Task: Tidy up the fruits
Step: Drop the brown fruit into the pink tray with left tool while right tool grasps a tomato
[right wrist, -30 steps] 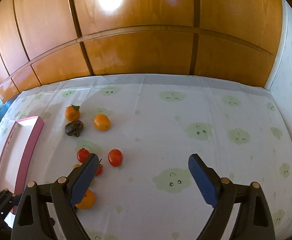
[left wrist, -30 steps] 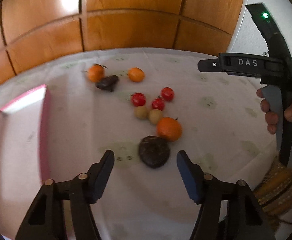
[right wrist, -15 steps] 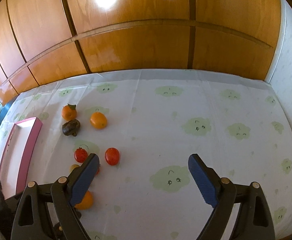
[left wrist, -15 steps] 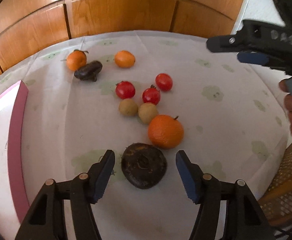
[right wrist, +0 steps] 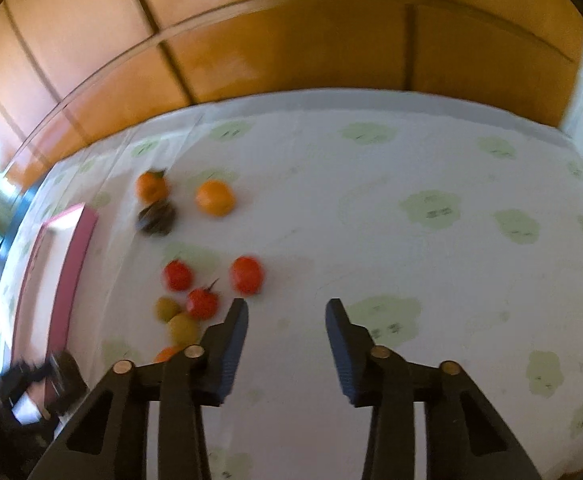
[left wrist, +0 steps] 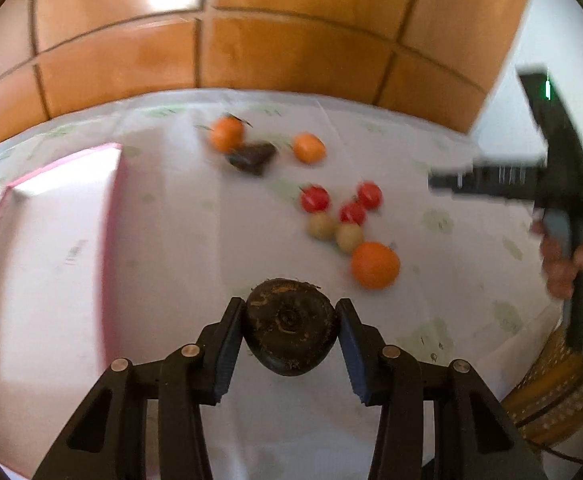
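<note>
Pink tray [left wrist: 109, 216] at left, nothing in it where visible. My left tongs [left wrist: 289, 322] just closing, now pinching dark round fruit [left wrist: 290, 326] just right of tray. Rest on tabletop [left wrist: 191, 240]: oranges, red tomatoes [left wrist: 314, 198], pale fruits. Right tongs [right wrist: 287, 322] just narrowing, part-spread, nothing between. Sorting barely begun

no legible text, lettering on the right gripper [left wrist: 487, 180] blurred beyond reading
</note>
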Tool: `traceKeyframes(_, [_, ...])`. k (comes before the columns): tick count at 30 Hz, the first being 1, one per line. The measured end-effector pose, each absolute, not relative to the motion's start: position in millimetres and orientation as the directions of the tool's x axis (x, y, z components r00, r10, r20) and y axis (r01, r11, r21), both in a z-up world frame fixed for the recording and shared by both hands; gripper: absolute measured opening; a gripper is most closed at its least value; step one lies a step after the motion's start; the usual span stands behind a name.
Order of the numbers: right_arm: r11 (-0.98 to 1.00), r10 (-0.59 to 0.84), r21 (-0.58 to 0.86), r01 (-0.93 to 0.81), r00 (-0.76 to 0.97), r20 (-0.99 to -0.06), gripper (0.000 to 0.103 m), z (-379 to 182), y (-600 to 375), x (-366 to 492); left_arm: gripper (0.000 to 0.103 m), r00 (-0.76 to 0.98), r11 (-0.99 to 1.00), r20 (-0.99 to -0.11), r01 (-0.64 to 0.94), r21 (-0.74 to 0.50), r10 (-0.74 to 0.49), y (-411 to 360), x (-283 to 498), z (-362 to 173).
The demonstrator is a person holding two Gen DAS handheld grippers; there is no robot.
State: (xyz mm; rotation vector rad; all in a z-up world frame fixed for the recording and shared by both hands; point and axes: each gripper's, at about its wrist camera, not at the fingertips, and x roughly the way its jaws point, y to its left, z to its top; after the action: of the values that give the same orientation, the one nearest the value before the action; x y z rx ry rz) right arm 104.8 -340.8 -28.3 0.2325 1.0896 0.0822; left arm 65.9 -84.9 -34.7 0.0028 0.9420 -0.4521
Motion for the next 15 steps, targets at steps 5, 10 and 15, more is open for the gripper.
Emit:
traceKeyframes(5, [0.939, 0.315, 0.344, 0.008, 0.382, -0.869, 0.034, -40, -321, 110, 0.047, 0.563, 0.944, -0.761, 0.253, -0.211, -0.322, -32, 80, -16])
traceKeyframes(10, [0.918, 0.357, 0.394, 0.037, 0.352, -0.865, 0.034, -51, -305, 130, 0.047, 0.606, 0.970, -0.758, 0.151, -0.189, -0.242, 12, 92, -15])
traceKeyframes(15, [0.912, 0.335, 0.392, 0.120, 0.332, -0.882, 0.034, -73, -307, 152, 0.047, 0.614, 0.982, -0.769, 0.059, -0.181, -0.179, 46, 110, -18])
